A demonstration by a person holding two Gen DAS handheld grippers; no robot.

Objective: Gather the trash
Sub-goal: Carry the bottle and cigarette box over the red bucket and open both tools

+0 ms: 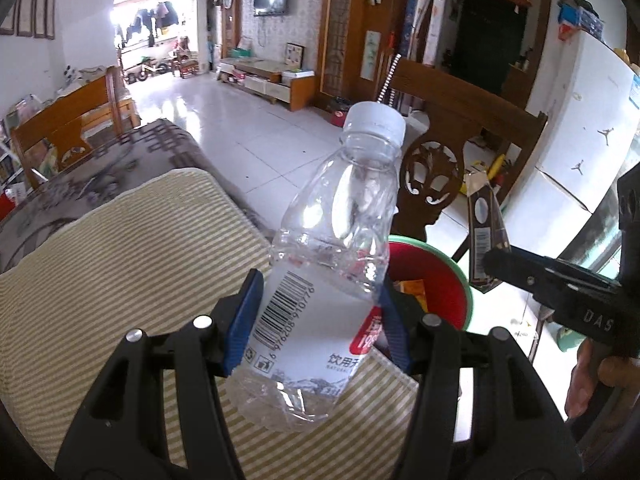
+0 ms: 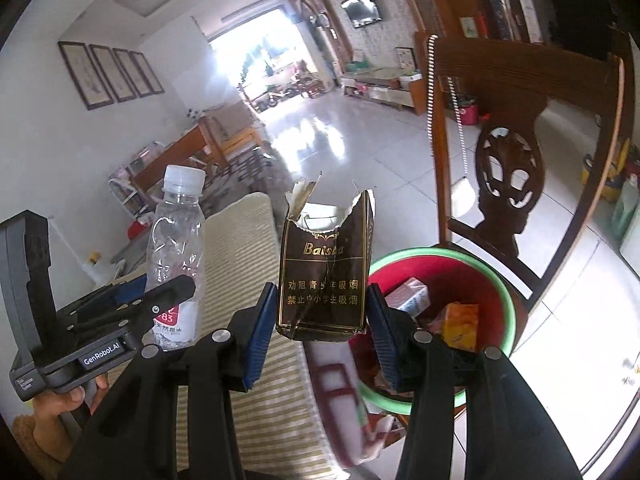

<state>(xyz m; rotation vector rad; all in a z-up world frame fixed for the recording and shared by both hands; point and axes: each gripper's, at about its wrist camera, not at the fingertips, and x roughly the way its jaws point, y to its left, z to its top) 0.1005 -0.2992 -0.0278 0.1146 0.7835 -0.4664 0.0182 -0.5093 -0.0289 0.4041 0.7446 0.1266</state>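
- Red bin (image 2: 476,280) sits just past the striped cloth's (image 1: 120,280) edge, beside a carved chair (image 2: 508,168).
- Left gripper (image 1: 320,312), angled downward, clamps a clear bottle (image 1: 336,240).
- Right gripper (image 2: 320,320) pinches a torn cigarette pack (image 2: 326,272) near the bin.

The bottle (image 1: 332,264) is showing clear plastic with a white cap, a white label bearing a black barcode, and a red patch. Just right of the bottle, the bin (image 2: 505,296) is displaying a red wall under a green rim. The cigarette pack (image 2: 326,276) is presenting dark brown card with gold lettering and a gold border. Left of the bin, the cloth (image 1: 132,264) is carrying cream and olive stripes. Both grippers' pads (image 2: 260,336) are appearing blue on black frames.
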